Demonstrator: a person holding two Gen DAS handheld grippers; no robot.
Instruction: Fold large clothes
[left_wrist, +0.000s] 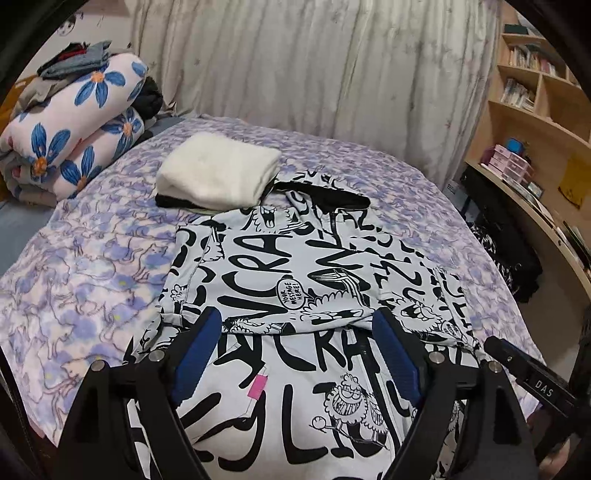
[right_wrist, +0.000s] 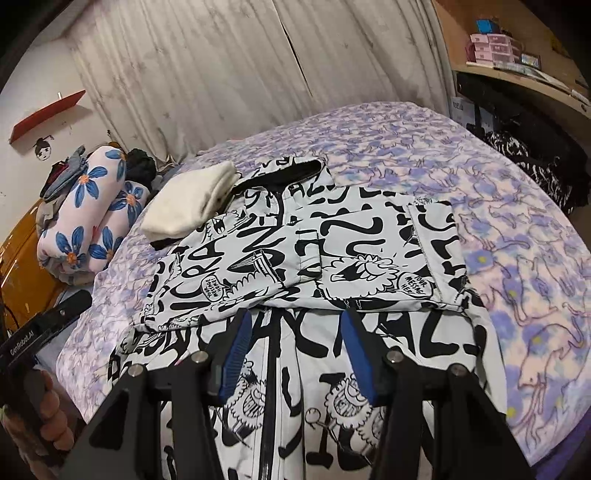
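Observation:
A black-and-white graffiti-print hooded jacket (left_wrist: 295, 258) (right_wrist: 332, 240) lies flat on the bed, its hood (left_wrist: 325, 195) pointing away from me. Both sleeves are folded in across the chest. My left gripper (left_wrist: 297, 317) hovers over the jacket's lower half, its blue pads (left_wrist: 195, 354) wide apart with only cloth below them. My right gripper (right_wrist: 295, 315) hangs over the same area near the zip, open, its blue pads (right_wrist: 234, 354) holding nothing. Each gripper's body shows at the edge of the other's view.
A folded white garment (left_wrist: 218, 173) (right_wrist: 192, 206) lies on a dark one beside the hood. A rolled flowered quilt (left_wrist: 74, 129) with clothes on top sits at the left. The purple patterned sheet (left_wrist: 85, 266) covers the bed. Shelves and a desk (left_wrist: 535, 92) stand at the right.

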